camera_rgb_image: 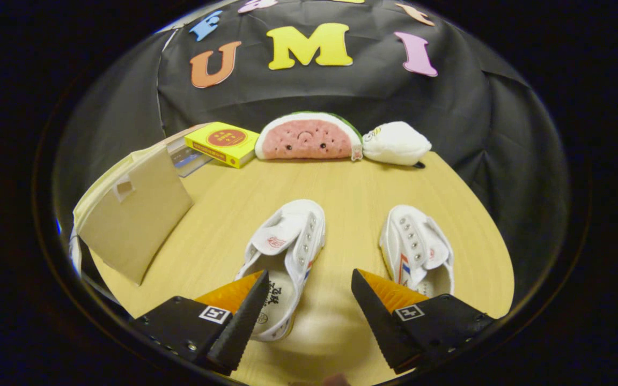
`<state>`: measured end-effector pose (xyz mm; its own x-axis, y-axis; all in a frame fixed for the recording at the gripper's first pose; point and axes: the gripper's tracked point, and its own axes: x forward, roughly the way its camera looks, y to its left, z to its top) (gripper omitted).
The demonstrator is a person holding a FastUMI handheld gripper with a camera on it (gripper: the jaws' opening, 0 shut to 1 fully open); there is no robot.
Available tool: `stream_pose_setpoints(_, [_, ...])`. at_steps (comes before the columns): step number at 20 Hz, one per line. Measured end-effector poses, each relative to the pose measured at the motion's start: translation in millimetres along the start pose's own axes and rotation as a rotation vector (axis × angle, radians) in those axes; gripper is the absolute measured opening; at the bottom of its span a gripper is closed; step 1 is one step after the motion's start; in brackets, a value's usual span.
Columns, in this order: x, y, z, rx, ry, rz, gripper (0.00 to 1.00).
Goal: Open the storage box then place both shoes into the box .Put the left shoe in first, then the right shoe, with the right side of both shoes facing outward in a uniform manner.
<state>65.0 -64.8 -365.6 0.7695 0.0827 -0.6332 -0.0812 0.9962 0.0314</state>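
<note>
Gripper (309,305) is hanging released, fingers spread over the table (341,187). Left shoe (282,257) and right shoe (416,252) are lying mid-table, toes pointing away toward the far edge. Storage box (132,220) is sitting closed at the left edge.

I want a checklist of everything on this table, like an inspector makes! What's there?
Surface: wooden table, light, bare between the things.
Job's things: storage box off to one side of the shoes, its flap looks raised; left-hand shoe just ahead of one finger, its heel end partly behind that finger; right-hand shoe ahead of the other finger. Both shoes lie outside the box.
Clutter: watermelon plush, white plush, yellow box on a book, all at the far edge.
Grippers: gripper with jaws open, holding nothing.
Cables: nothing seen.
Surroundings: black cloth wall.
</note>
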Motion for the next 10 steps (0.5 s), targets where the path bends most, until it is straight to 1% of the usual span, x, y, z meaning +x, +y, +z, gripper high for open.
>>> stream_pose_setpoints(1, [5.5, -0.7, -1.5, 0.019, 0.02, -0.003, 0.94])
stream_pose_setpoints(4, [21.2, 5.5, -4.6, 0.079, 0.076, 0.015, 0.84])
stream_pose_setpoints(5, [27.0, 6.4, -7.0, 0.107, 0.093, 0.02, 0.76])
stream_pose_setpoints(6, [30.7, 6.1, -7.1, 0.133, 0.104, 0.017, 0.72])
stream_pose_setpoints(8, [33.6, 12.8, -4.8, 0.19, 0.108, 0.037, 0.47])
stream_pose_setpoints(10, [35.3, 12.8, -6.0, 0.208, 0.122, 0.019, 0.22])
